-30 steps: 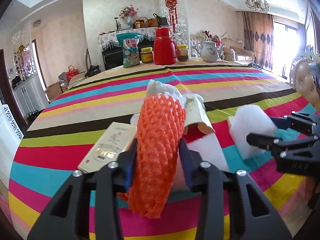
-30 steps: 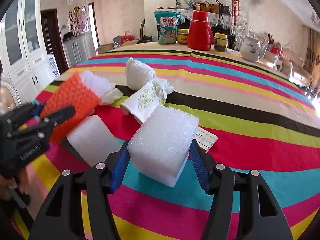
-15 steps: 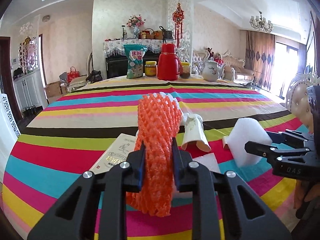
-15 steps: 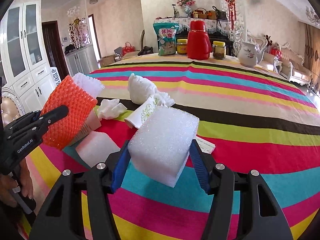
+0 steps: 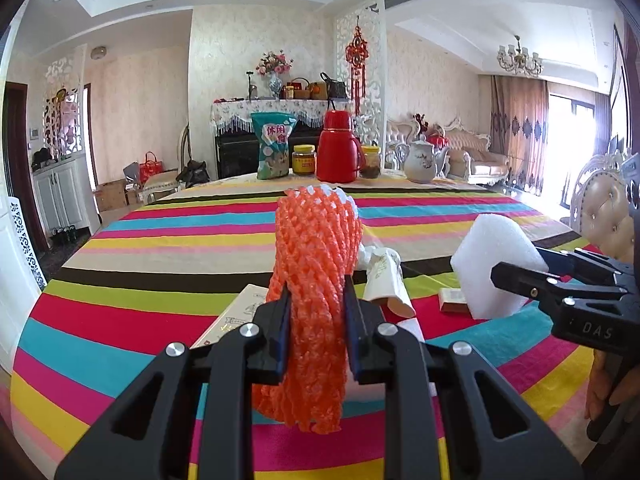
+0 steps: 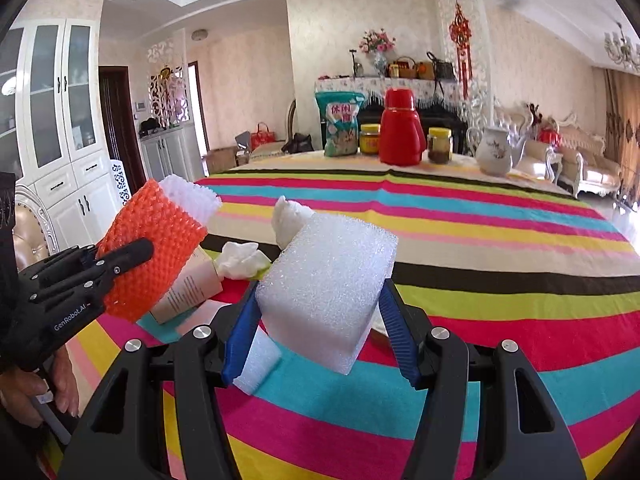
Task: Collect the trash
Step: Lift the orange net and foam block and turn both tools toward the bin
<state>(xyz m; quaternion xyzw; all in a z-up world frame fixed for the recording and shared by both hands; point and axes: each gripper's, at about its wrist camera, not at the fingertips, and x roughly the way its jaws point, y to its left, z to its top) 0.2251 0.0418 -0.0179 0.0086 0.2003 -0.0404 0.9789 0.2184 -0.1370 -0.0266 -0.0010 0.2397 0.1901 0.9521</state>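
My left gripper (image 5: 314, 308) is shut on an orange foam net (image 5: 316, 248) with a white net tucked inside it, held above the striped tablecloth (image 5: 160, 264). The right wrist view shows that net (image 6: 152, 248) at the left in the left gripper (image 6: 120, 256). My right gripper (image 6: 320, 292) is shut on a white foam block (image 6: 326, 284), lifted off the table. The same block (image 5: 488, 264) appears at the right of the left wrist view. Left on the cloth are a flat white foam piece (image 6: 256, 364), a crumpled tissue (image 6: 242, 258), a paper cup (image 5: 386, 284) and a tan box (image 6: 192, 284).
At the table's far edge stand a snack bag (image 5: 274, 146), a red thermos (image 5: 338, 148), two jars (image 5: 304, 160) and a white teapot (image 5: 420, 160). A small carton (image 5: 452, 300) lies under the foam block. A padded chair (image 5: 604, 216) is at the right edge. A person's hand (image 6: 60, 396) holds the left gripper.
Both grippers have risen from the table with their loads. The left jaws squeezed the orange net narrower. The foam block stays gripped as before.
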